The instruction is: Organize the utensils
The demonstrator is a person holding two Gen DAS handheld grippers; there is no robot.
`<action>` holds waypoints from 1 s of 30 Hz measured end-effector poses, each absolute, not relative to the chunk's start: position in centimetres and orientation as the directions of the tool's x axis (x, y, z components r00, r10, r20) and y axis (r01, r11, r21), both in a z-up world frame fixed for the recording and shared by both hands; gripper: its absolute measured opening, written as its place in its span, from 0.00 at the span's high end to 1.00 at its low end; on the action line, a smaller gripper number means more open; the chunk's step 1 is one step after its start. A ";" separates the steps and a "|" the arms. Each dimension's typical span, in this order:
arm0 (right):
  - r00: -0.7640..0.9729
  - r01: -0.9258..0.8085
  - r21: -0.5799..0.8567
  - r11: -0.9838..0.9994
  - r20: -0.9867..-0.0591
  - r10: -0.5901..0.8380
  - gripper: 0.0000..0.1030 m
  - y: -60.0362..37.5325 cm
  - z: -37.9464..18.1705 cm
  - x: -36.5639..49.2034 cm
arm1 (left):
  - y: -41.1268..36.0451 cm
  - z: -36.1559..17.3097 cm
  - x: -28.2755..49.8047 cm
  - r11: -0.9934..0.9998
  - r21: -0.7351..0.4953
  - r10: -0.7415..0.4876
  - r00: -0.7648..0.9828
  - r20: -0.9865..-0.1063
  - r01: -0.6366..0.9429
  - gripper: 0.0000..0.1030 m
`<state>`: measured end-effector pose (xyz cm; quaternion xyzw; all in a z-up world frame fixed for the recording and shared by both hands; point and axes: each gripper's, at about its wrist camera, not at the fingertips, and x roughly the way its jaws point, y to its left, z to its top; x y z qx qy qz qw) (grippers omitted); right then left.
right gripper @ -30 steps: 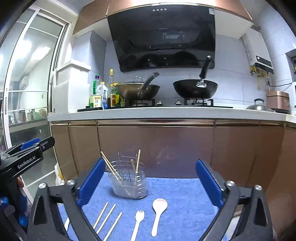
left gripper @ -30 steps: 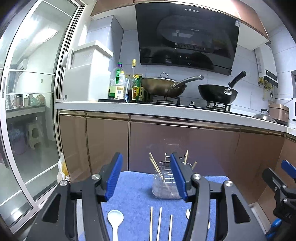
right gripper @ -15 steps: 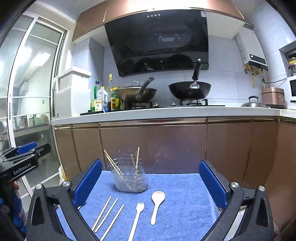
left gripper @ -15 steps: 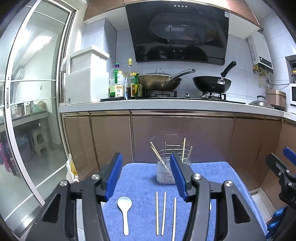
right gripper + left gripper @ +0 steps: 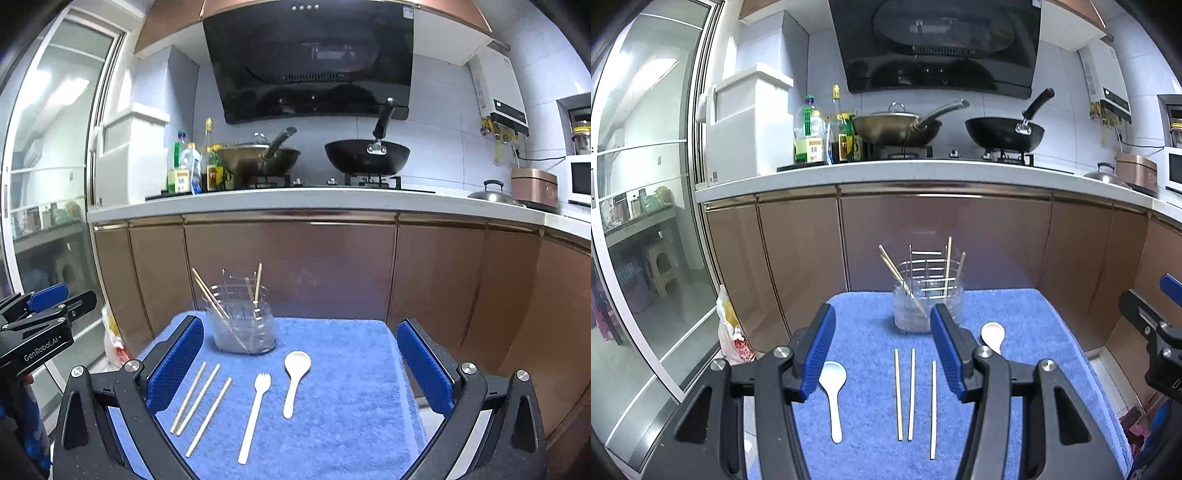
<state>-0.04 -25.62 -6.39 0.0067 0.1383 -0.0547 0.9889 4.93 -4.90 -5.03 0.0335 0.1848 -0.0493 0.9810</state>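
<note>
left gripper (image 5: 882,349): jaws spread with a clear gap between the blue pads, nothing held; it hovers over the near left part of the towel, above the white spoon and the loose chopsticks; in the right wrist view it shows at the far left edge (image 5: 40,314)
right gripper (image 5: 301,365): jaws spread very wide, empty; it hangs over the near middle of the towel, with the fork and the beige spoon between its pads in view
blue towel (image 5: 351,406): covers a small table in front of the brown cabinets; every utensil lies on it
holder (image 5: 243,328): clear cup with a wire rack inside, upright at the far side of the towel, left of centre; several chopsticks stand in it, leaning outward
loose chopsticks (image 5: 201,400): three, lying flat just in front of the holder, side by side and nearly parallel, apart from the fork
fork (image 5: 255,413): white, flat, tines toward the holder, between the chopsticks and the beige spoon
beige spoon (image 5: 295,376): flat, bowl toward the holder, just right of the fork, not touching it
white spoon (image 5: 833,391): flat on the left side of the towel, bowl away from the camera, left of the chopsticks
counter (image 5: 923,173): behind; carries bottles, a brass wok and a black wok on the hob
</note>
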 end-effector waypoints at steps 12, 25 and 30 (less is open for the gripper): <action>0.893 0.182 -0.144 0.973 -0.389 -0.224 0.00 -23.9 -8.9 2.3 | -4.4 -7.5 7.0 0.994 0.015 -0.087 0.898 -0.432 0.104 0.50; 0.849 0.160 -0.132 0.978 -0.487 -0.205 0.00 -24.1 -11.5 3.3 | -4.4 -9.3 8.8 0.998 0.003 -0.058 0.867 -0.495 0.069 0.50; 0.836 0.151 -0.114 0.982 -0.515 -0.188 0.00 -24.3 -12.4 3.8 | -5.0 -9.7 9.1 0.997 0.014 -0.053 0.860 -0.508 0.070 0.50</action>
